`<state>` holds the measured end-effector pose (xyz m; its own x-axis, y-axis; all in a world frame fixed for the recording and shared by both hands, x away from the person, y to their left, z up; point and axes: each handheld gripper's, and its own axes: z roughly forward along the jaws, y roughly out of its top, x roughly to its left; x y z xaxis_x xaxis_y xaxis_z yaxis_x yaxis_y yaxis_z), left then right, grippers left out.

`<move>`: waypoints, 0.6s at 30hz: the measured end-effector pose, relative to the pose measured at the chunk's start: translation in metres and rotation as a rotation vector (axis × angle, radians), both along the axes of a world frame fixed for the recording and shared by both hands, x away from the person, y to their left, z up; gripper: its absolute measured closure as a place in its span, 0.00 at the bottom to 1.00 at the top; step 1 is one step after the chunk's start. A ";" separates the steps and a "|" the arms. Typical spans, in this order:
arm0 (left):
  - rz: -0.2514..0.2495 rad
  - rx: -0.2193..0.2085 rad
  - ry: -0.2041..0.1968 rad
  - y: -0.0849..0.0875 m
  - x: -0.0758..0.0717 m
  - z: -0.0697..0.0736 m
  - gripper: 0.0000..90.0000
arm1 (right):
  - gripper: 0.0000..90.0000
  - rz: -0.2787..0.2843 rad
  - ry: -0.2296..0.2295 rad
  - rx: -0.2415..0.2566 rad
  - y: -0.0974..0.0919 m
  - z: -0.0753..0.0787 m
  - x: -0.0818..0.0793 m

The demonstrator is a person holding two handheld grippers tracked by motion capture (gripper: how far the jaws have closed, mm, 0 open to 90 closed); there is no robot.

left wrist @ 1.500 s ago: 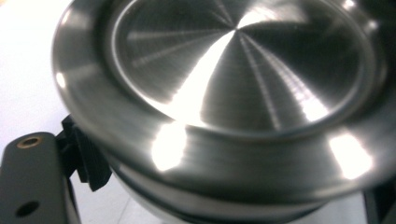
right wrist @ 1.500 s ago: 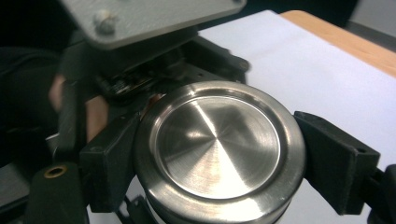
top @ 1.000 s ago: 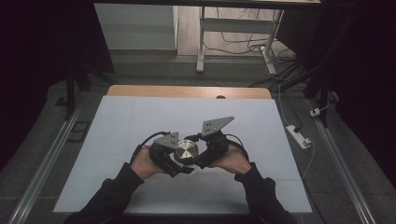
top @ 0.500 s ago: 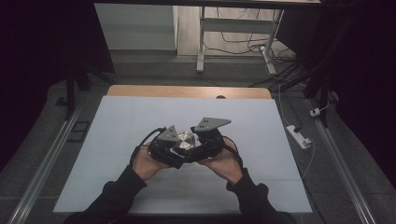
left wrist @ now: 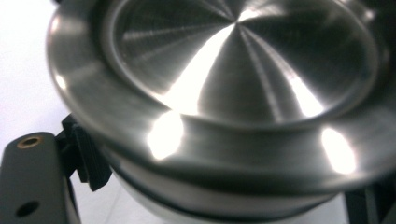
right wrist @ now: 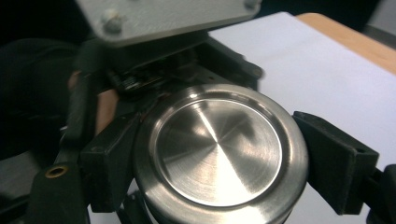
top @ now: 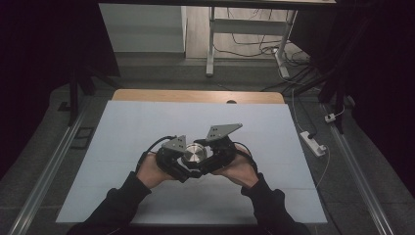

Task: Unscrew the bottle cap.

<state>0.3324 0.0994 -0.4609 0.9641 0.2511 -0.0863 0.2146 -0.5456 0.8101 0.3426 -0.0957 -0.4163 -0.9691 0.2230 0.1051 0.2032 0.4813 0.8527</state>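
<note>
A round steel container with a recessed lid is held a little above the white table, between both hands. My left gripper is shut on its lower part; one left finger shows under the steel rim. My right gripper comes in from the right. Its jaws have just been closing, and its pads now press on opposite sides of the lid. Behind the lid in the right gripper view sits the left gripper's body with its grey plate.
A white sheet covers the table, and a wooden strip shows at its far edge. On the floor to the right lies a power strip with cables. A metal rail runs along the left. Desk legs stand beyond the table.
The right gripper's jaws, apart around the container earlier, now clamp its lid. Both hands have stayed nearly where they were, and the right gripper's grey plate has tilted slightly.
</note>
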 end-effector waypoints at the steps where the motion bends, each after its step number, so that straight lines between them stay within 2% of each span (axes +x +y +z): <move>1: -0.026 -0.001 -0.004 0.001 0.000 0.000 0.16 | 0.21 0.000 0.000 0.000 0.000 0.000 0.000; 3: -0.060 0.003 -0.005 0.000 -0.001 -0.001 0.16 | 0.21 0.059 0.015 0.025 -0.003 0.001 0.001; 5: -0.089 0.018 -0.011 0.000 -0.001 -0.002 0.16 | 0.21 0.073 0.014 0.033 -0.005 0.002 0.001; 7: -0.093 0.033 -0.019 0.000 -0.001 -0.003 0.16 | 0.21 0.064 0.004 0.039 -0.006 0.003 0.001; 14: -0.041 0.034 -0.007 0.001 0.002 -0.006 0.16 | 0.21 0.053 0.001 0.046 -0.009 0.001 0.004; 18: -0.011 0.035 -0.004 0.003 0.004 -0.007 0.16 | 0.21 0.044 -0.018 0.037 -0.009 0.001 0.003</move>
